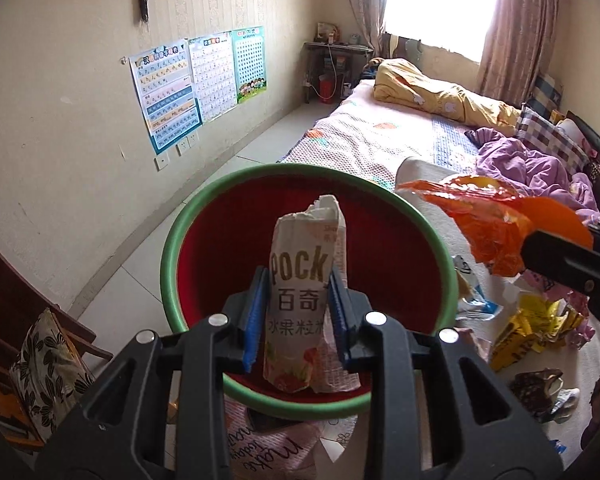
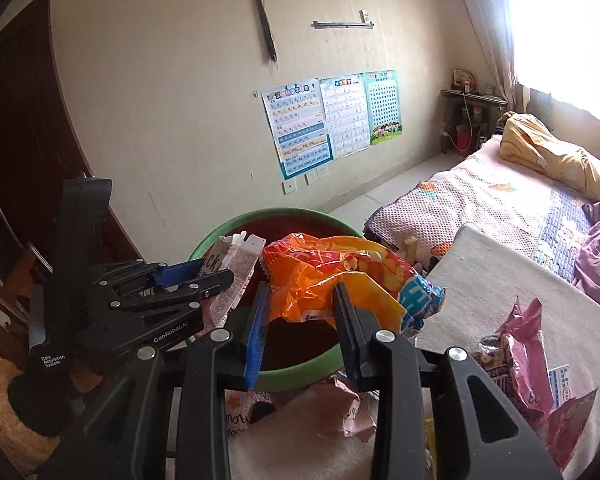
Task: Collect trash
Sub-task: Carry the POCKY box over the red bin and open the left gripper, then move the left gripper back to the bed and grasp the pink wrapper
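Left tool (image 1: 296, 312) clamped on Pocky box (image 1: 300, 308), held over red bin (image 1: 168, 264). Right tool (image 2: 300, 320) clamped on orange wrapper (image 2: 320, 276), at bin's 3 o'clock rim.

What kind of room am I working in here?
Most likely a lived-in bedroom: a bed with rumpled quilts, curtains over a bright window, and children's learning posters on the wall.
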### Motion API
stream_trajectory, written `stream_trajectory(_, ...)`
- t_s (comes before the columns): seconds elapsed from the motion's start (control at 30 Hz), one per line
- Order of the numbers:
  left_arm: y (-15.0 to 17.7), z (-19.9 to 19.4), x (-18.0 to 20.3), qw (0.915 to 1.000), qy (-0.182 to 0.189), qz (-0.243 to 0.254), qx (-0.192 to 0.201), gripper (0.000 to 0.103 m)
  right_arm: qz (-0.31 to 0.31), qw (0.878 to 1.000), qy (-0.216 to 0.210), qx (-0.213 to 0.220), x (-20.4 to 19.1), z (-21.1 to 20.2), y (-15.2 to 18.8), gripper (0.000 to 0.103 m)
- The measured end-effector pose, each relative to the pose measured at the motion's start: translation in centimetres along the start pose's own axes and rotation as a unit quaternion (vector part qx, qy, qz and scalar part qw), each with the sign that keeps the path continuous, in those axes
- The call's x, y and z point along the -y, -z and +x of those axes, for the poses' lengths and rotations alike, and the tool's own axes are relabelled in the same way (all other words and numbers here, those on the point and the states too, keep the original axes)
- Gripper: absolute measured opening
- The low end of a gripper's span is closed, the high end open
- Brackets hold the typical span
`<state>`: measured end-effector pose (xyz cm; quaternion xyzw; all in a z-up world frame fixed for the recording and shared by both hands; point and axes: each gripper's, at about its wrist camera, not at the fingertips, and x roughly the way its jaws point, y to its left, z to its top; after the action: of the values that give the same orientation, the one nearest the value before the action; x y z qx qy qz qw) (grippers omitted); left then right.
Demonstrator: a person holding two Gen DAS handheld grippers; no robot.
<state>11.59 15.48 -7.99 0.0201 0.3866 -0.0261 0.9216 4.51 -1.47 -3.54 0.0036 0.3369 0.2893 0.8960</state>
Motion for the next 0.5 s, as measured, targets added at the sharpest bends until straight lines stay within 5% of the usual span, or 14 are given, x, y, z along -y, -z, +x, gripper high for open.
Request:
stream_trajectory(0.1, -0.2, 0.8, -0.7, 1.0000, 0.004, 0.001, -0.003, 0.031, -0.002, 1.000, -0.001, -0.003, -0.7, 1.4, -0.3, 0.033)
stream_trajectory(0.23, -0.3, 1.1, -1.4, 1.0000, 0.002, -0.002, 0.003, 0.058, -0.004, 1.000, -0.008, -0.007, -1.1, 3.1, -0.9, 0.038)
stream_trajectory(0.33, -0.3, 1.1, -2.1, 0.9999, 0.001, -0.008, 0.007, 0.067, -0.005, 1.000, -0.009, -0.007, -1.4, 3.7, -1.1, 0.051)
stream_trajectory(0.5, 0.0, 0.3, -2.5, 0.9997, 0.001, -0.019, 0.017, 0.070, 0.003, 1.000, -0.002, 0.002, -0.4, 2.5, -1.0, 0.059)
